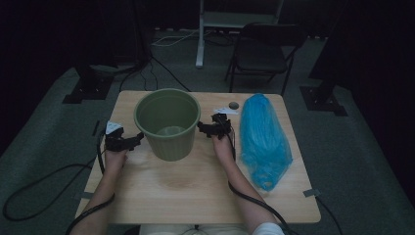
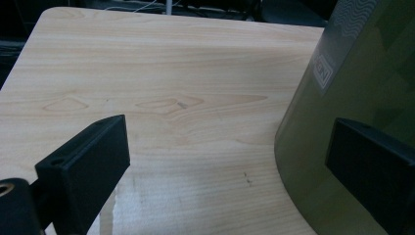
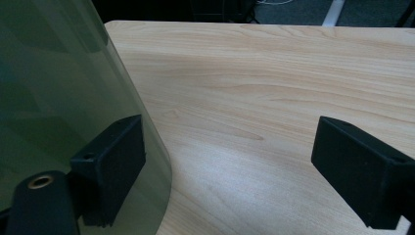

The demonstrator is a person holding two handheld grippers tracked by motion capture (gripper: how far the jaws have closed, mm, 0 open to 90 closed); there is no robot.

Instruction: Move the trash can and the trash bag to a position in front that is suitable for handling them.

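The green bin [image 1: 168, 123] stands upright near the middle of the tabletop [image 1: 195, 191], and everything else is best placed from it. The left tool [image 1: 131, 142] sits just beside the bin's left wall, and the right tool [image 1: 204, 128] just beside its right wall near the rim; both have their jaws spread wide and pinch nothing. In the left gripper view the bin's wall [image 2: 362, 88] curves in front of one jaw while the other jaw hangs over bare wood; the right gripper view mirrors this, with the bin [image 3: 58, 88] against one jaw. Well to the right of the bin lies a blue plastic bag [image 1: 264, 137], bundled and untouched. Inside, the bin looks empty and unlined. As I judge it, the work has barely begun: the tools flank the bin, but no grip is made, and the bag waits to be fetched.
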